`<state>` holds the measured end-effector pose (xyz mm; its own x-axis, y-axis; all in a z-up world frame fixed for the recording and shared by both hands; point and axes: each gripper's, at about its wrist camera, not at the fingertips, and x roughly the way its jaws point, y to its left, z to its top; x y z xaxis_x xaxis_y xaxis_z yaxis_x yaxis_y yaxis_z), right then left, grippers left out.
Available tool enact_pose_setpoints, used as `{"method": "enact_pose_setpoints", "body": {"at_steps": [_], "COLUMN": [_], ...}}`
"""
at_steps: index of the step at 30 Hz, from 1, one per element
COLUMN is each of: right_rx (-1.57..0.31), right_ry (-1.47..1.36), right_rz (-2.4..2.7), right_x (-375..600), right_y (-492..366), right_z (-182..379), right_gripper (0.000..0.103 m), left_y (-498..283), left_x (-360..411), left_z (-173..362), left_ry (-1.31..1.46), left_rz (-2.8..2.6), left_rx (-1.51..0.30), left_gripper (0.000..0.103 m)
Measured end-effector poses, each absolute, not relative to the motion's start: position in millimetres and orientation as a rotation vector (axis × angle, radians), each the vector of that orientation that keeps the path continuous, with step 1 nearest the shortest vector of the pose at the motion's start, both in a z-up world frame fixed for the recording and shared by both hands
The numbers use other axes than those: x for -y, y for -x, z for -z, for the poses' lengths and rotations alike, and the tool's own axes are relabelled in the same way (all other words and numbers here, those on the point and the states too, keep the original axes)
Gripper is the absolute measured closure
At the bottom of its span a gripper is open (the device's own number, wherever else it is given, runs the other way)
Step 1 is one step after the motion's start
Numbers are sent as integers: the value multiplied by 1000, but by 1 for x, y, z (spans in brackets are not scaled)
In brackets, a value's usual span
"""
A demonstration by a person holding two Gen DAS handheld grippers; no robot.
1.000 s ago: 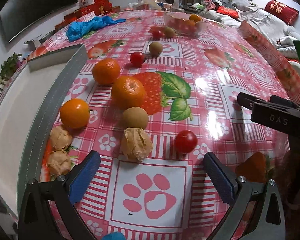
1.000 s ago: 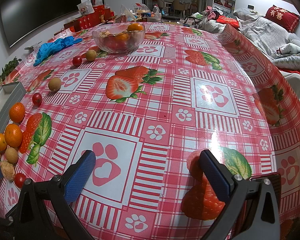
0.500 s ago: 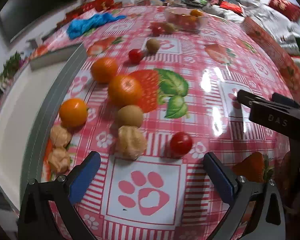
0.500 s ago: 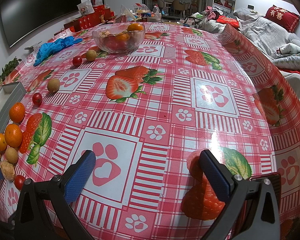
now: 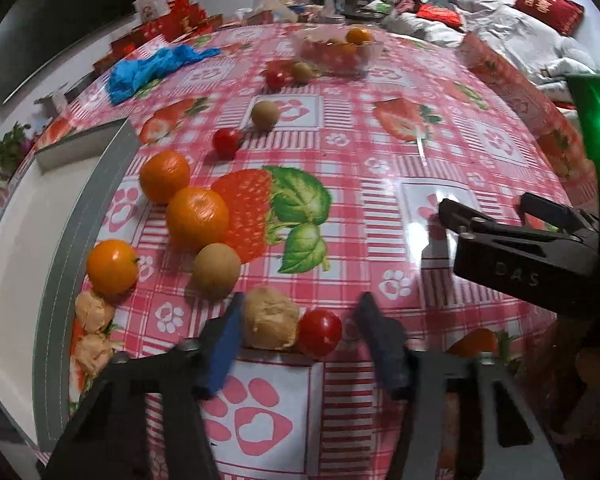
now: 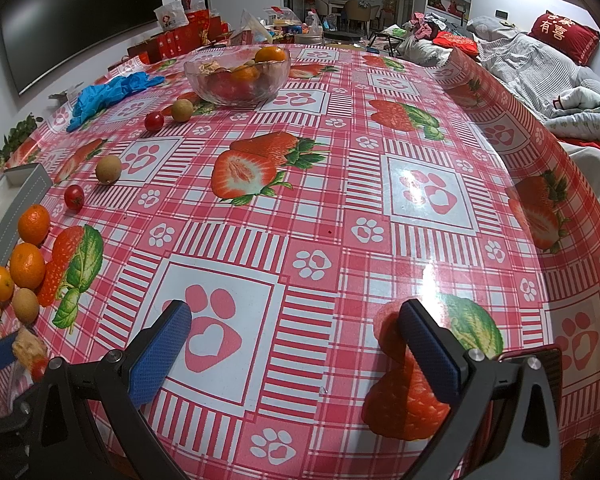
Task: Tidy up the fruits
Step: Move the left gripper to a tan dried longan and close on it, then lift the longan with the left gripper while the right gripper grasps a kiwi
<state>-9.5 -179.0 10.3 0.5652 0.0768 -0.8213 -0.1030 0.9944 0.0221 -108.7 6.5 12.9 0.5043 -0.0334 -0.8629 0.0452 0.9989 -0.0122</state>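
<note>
My left gripper (image 5: 300, 332) is low over the table with its jaws closing. A papery husk fruit (image 5: 270, 324) and a red cherry tomato (image 5: 320, 332) lie side by side between the fingers. The left pad is at the husk fruit; the right pad stands a little clear of the tomato. Beyond them lie a brown round fruit (image 5: 217, 271) and three oranges (image 5: 197, 218). Two more husk fruits (image 5: 94, 312) sit at the left. My right gripper (image 6: 296, 344) hangs open over bare tablecloth, holding nothing.
A white tray with a grey rim (image 5: 84, 208) borders the fruit row on the left. A glass bowl (image 6: 238, 76) of fruit stands at the far side, with loose tomatoes and brown fruits (image 6: 108, 168) before it. Blue gloves (image 6: 108, 90) lie far left. A sofa is to the right.
The left gripper's jaws have narrowed from wide open and moved up around the husk fruit and tomato, which now lie touching. The right gripper has not moved.
</note>
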Motion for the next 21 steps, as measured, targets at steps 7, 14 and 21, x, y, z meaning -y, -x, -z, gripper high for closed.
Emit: {"method": "enact_pose_setpoints", "body": {"at_steps": [7,14,21], "right_rx": [-965,-1020,-1056], "right_ry": [32,40,15], "right_rz": [-106,-131,-341], "right_x": [179,166,117], "right_y": [9,19,29], "right_z": [-10,-12,-23], "right_gripper": [0,0,0], "left_y": [118,139,152], "left_x": [-13,-51,-83], "left_z": [-15,-33,-47], "left_ry": [1,68,81], "left_rz": [73,48,5], "left_rx": [-1047,-1012,-973], "left_gripper": [61,61,61]}}
